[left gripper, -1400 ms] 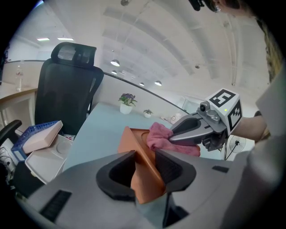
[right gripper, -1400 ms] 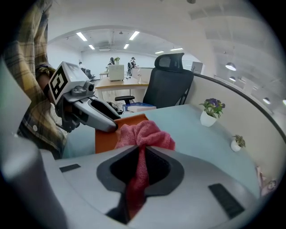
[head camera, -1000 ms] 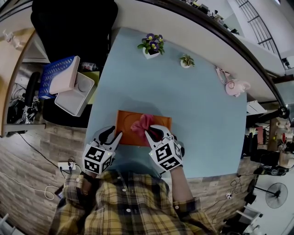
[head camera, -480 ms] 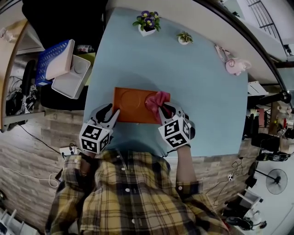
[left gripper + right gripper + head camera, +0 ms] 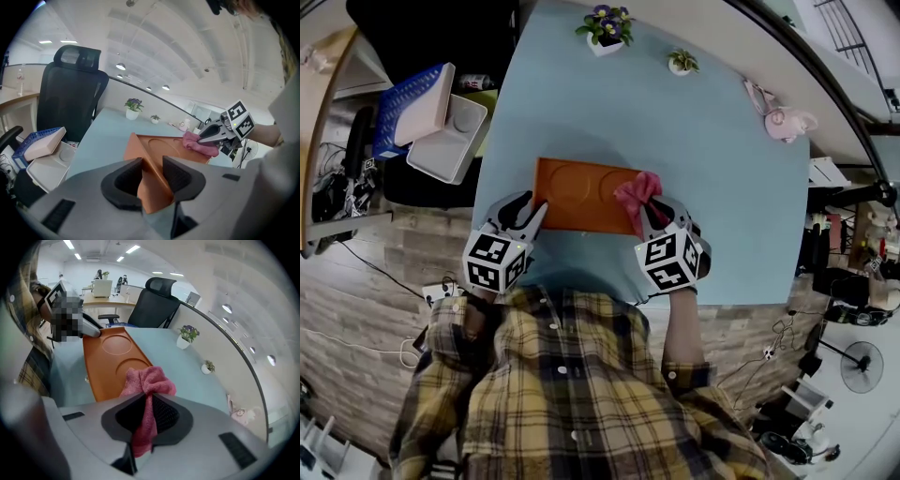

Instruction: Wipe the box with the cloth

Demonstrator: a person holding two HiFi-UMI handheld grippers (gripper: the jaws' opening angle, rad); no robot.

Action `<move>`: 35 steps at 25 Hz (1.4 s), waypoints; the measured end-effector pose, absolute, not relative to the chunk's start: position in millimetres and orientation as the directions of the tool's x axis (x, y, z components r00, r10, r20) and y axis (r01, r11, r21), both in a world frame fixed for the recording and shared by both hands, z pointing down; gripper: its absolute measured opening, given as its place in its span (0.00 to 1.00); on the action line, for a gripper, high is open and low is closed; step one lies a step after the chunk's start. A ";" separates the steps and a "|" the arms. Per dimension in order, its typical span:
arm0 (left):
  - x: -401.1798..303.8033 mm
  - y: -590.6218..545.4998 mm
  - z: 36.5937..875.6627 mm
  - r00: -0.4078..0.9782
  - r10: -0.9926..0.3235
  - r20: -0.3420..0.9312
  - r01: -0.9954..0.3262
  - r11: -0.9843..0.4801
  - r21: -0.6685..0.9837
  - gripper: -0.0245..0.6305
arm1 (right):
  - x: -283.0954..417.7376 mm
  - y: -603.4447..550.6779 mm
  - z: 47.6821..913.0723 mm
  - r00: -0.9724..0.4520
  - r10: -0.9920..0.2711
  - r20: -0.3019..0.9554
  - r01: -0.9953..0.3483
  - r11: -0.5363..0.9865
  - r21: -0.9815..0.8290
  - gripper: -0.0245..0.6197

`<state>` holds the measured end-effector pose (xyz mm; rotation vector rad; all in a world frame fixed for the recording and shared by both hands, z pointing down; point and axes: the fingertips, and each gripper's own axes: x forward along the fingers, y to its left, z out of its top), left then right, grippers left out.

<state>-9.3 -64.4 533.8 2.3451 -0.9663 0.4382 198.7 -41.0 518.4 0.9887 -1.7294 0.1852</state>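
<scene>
At box (image 5: 161,144) corner | left gripper (image 5: 152,172) clamped | right gripper (image 5: 149,414) pinches cloth (image 5: 149,379), unseen overhead

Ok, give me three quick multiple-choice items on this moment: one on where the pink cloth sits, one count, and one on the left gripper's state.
1. Where on the flat orange rectangular box is the crumpled pink cloth?
A) its left end
B) its middle
C) its right end

2. How many small pots of greenery stand at the far edge of the light blue table?
A) two
B) one
C) four

3. What is the left gripper doing?
A) hanging open above the table
B) closed on the box's near left corner
C) holding the cloth

Key:
1 C: in the head view the right gripper pinches the cloth at that end.
2 A: there is a purple-flowered plant and a smaller green plant.
3 B: the left gripper view shows the orange corner between its jaws.
</scene>
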 end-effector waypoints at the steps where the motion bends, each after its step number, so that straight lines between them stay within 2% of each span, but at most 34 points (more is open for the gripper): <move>1: -8.3 -65.1 533.4 0.687 -0.540 0.486 -0.722 -0.583 0.372 0.24 | 199.4 -41.6 513.8 -0.079 -0.531 0.844 -0.697 0.634 0.334 0.11; 5: -7.0 -64.1 533.9 0.690 -0.538 0.484 -0.719 -0.583 0.378 0.24 | 186.0 -41.6 487.6 -0.157 -0.582 0.798 -0.749 0.597 0.287 0.11; 11: -7.9 -62.4 534.2 0.689 -0.540 0.484 -0.721 -0.578 0.381 0.24 | 130.6 -38.4 459.6 -0.352 -0.607 0.713 -0.739 0.647 0.186 0.11; 18: -8.8 -62.7 534.4 0.690 -0.543 0.478 -0.721 -0.574 0.389 0.24 | 50.3 -30.7 457.0 -0.546 -0.519 0.658 -0.637 0.767 0.076 0.11; 25: -8.3 -63.7 534.0 0.694 -0.542 0.473 -0.718 -0.572 0.397 0.24 | 11.6 -20.4 491.7 -0.591 -0.400 0.701 -0.578 0.815 -0.023 0.11; 29: -9.3 -63.4 534.4 0.697 -0.540 0.472 -0.715 -0.571 0.402 0.24 | 8.5 -19.9 510.2 -0.599 -0.397 0.695 -0.605 0.793 -0.068 0.11; 35: -10.4 -63.8 534.9 0.695 -0.545 0.469 -0.717 -0.575 0.395 0.24 | 14.4 -18.1 523.7 -0.560 -0.382 0.735 -0.577 0.816 -0.015 0.11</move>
